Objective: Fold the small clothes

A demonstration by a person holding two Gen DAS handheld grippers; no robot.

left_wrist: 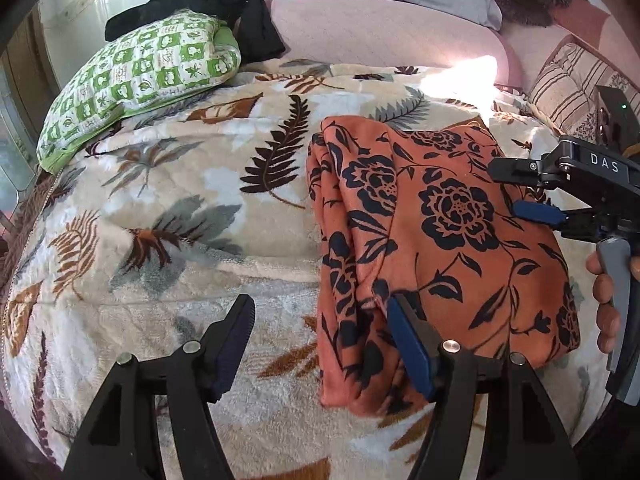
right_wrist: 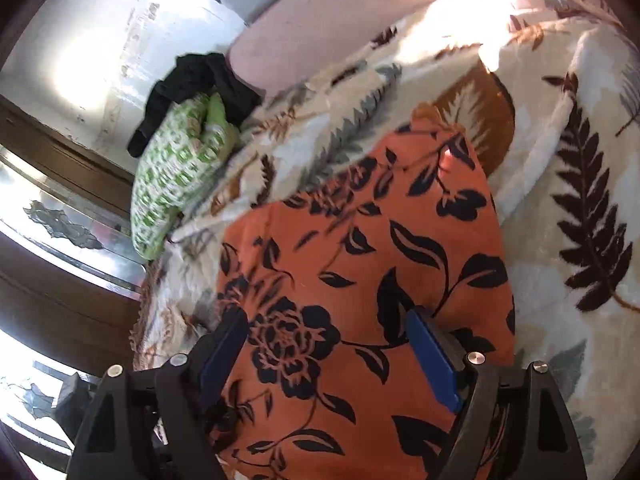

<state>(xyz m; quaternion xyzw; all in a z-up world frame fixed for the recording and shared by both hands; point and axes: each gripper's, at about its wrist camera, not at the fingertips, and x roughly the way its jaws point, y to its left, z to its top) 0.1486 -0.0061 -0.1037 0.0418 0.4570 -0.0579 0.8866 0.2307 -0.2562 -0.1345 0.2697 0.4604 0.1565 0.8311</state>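
Your orange cloth with black flowers [left_wrist: 440,240] lies folded in a neat pile on the leafy fuzzy blanket [left_wrist: 160,200]. Your left gripper [left_wrist: 320,332] and right gripper [right_wrist: 332,348] are both spread wide, holding nothing. This fold looks about done.

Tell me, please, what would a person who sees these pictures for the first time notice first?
The orange garment with black flowers stands out first: it lies folded on the leaf-patterned blanket, between the two open grippers. The left gripper is at its near edge and the right gripper hovers over it. Behind, a green checked bundle lies under a black cloth.
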